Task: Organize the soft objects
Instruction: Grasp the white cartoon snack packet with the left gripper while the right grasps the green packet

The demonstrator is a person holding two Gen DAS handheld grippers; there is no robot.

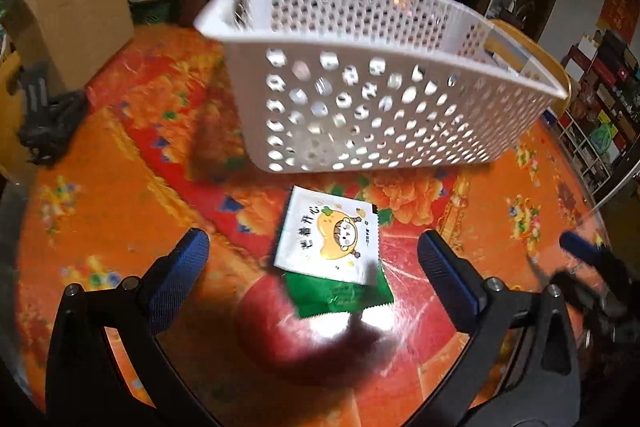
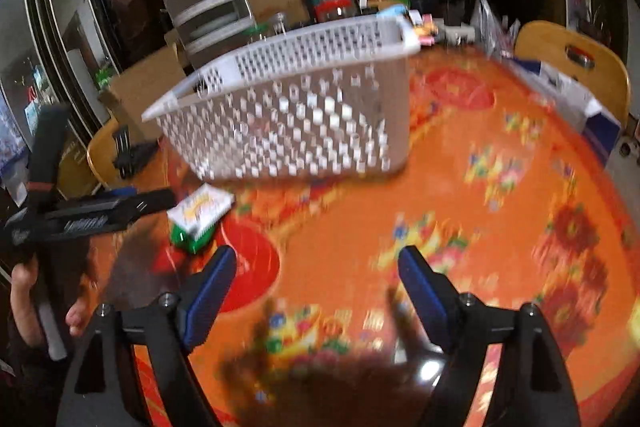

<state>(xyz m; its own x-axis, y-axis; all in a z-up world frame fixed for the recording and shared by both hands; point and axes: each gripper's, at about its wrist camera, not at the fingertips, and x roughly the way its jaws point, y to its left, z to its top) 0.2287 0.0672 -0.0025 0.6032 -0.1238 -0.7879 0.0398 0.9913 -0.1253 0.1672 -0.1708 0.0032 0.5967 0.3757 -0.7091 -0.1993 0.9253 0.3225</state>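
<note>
Orange floral surface (image 1: 100, 187): two soft packets, white packet (image 1: 332, 233) atop green packet (image 1: 340, 295), lie outside the white basket (image 1: 376, 107). Both the left hand-held gripper (image 1: 314, 267) and right hand-held gripper (image 2: 318, 291) are spread, holding nothing.

Warm indoor light; glare on glossy tablecloth (image 1: 420, 291); motion blur; fisheye-dark corners

Cluttered room; wooden chair (image 2: 572, 67) (somewhat blurred) behind.

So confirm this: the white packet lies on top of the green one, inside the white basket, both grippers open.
Not inside. The left wrist view shows the white packet on the green packet, both on the tablecloth in front of the white basket. The left gripper and right gripper are open.
</note>
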